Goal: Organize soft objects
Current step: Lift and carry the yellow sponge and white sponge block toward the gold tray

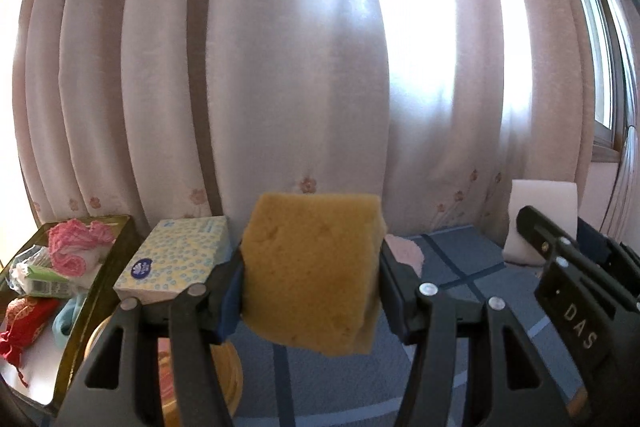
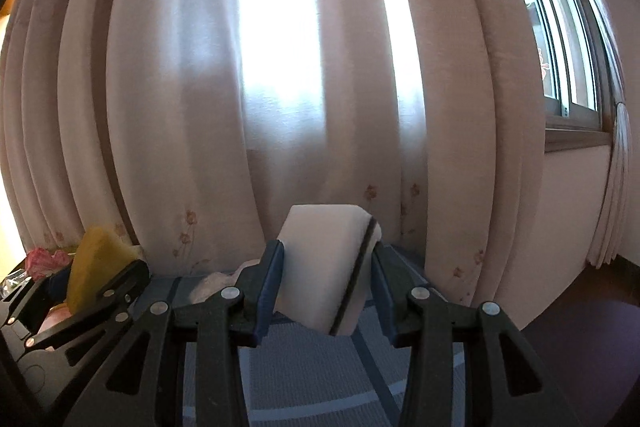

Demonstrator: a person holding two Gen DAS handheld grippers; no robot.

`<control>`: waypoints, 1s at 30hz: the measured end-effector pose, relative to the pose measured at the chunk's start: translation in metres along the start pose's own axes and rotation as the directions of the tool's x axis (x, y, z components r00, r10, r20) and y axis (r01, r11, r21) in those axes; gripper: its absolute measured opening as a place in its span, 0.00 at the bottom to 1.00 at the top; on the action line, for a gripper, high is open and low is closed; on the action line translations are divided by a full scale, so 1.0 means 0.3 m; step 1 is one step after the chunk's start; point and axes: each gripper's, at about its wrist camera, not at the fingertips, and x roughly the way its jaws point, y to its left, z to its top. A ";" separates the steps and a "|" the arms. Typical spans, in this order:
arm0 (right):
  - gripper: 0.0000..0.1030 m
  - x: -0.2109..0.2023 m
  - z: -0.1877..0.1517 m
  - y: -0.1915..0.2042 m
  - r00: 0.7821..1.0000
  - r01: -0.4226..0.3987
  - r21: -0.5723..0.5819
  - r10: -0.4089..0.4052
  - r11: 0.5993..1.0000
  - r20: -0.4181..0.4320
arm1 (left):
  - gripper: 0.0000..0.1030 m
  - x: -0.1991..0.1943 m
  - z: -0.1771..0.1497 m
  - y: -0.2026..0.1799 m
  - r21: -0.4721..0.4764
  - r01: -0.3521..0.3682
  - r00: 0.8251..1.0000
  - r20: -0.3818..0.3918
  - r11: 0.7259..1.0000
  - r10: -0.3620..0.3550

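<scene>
Your left gripper (image 1: 310,291) squeezes the yellow sponge (image 1: 312,275) between its fingers; your right gripper (image 2: 328,279) squeezes the white sponge (image 2: 324,267).

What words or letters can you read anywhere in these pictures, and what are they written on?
"DAS": raised letters on the black body of the right gripper, seen from the left wrist view.
Tissue pack: a round blue logo, too small to read.
Green-and-white packet in the tray: print and a barcode, too blurred to read.
Yellow sponge, white sponge: no writing.
</scene>
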 end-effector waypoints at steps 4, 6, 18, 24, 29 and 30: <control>0.44 -0.024 -0.004 0.016 1.000 0.001 -0.017 0.000 1.000 0.013 | 0.56 -0.015 -0.006 0.010 -0.006 -0.002 1.000 0.004 1.000 0.002; 0.44 -0.039 -0.009 0.018 1.000 -0.001 -0.014 0.001 1.000 0.015 | 0.56 -0.020 -0.008 0.012 -0.008 -0.004 1.000 0.006 1.000 0.004; 0.44 -0.103 -0.016 0.054 0.999 -0.021 -0.003 0.021 1.000 0.029 | 0.56 -0.084 -0.024 0.051 -0.021 0.005 1.000 0.018 1.000 -0.005; 0.44 -0.142 -0.024 0.084 0.999 -0.036 -0.007 0.036 0.999 0.039 | 0.56 -0.126 -0.037 0.097 -0.060 0.019 0.999 0.027 0.998 -0.018; 0.44 -0.163 -0.032 0.113 0.998 -0.049 -0.011 0.050 0.999 0.040 | 0.56 -0.145 -0.048 0.151 -0.113 0.024 1.000 0.019 0.993 -0.022; 0.44 -0.166 -0.033 0.117 0.998 -0.052 -0.011 0.053 0.999 0.040 | 0.56 -0.148 -0.050 0.163 -0.123 0.021 1.000 0.016 0.992 -0.019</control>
